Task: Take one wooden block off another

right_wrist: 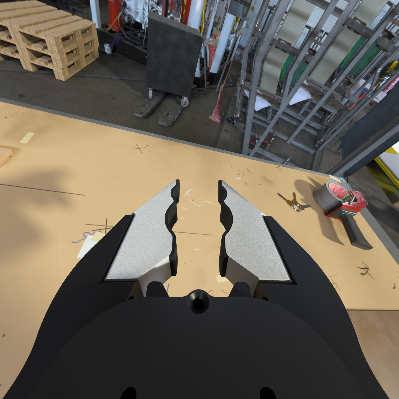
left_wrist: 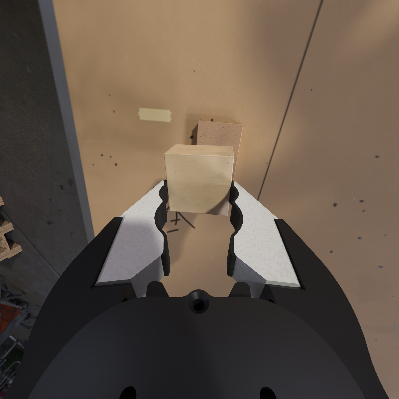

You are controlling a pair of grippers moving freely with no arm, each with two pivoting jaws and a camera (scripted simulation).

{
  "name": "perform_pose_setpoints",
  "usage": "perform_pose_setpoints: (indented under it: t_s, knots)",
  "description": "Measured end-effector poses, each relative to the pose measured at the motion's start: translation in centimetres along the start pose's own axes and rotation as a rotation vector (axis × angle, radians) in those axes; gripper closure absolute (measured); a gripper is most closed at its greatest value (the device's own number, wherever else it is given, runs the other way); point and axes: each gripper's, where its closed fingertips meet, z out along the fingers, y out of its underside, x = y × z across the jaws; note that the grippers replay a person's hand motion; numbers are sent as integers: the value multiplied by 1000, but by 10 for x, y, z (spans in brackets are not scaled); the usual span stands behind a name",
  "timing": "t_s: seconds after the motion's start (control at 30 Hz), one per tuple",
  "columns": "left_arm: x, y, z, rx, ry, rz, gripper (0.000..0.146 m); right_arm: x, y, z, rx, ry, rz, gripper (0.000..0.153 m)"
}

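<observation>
The left gripper [left_wrist: 198, 185], with rough white fingers and wavy black pads, squeezes the smooth pale yellow wooden block [left_wrist: 199, 179] by its two sides. This boxy block has tiny dark specks. Below and behind it lies the flat pinkish-brown wooden block [left_wrist: 219, 135] with a grainy top. It rests on the brown board table [left_wrist: 151, 64]. The pale block looks lifted clear of it, but I cannot be sure. A strip of cream tape [left_wrist: 155, 115] sticks to the table nearby.

The right gripper [right_wrist: 198, 185] hangs over the table with its fingers apart, holding nothing. A red tape dispenser with a grey roll [right_wrist: 343, 207] and small brass keys [right_wrist: 293, 201] lie to its right.
</observation>
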Motion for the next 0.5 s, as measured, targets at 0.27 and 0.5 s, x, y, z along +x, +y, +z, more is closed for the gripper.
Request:
perform_pose_setpoints:
  t_s: [0.27, 0.5]
  knots:
    - [-1, -17, -71, 51, -69, 44, 89, -4, -6, -2, 14, 34, -60, 121]
    - [58, -92, -121, 192, -69, 200, 89, -4, -10, -7, 19, 64, -85, 117]
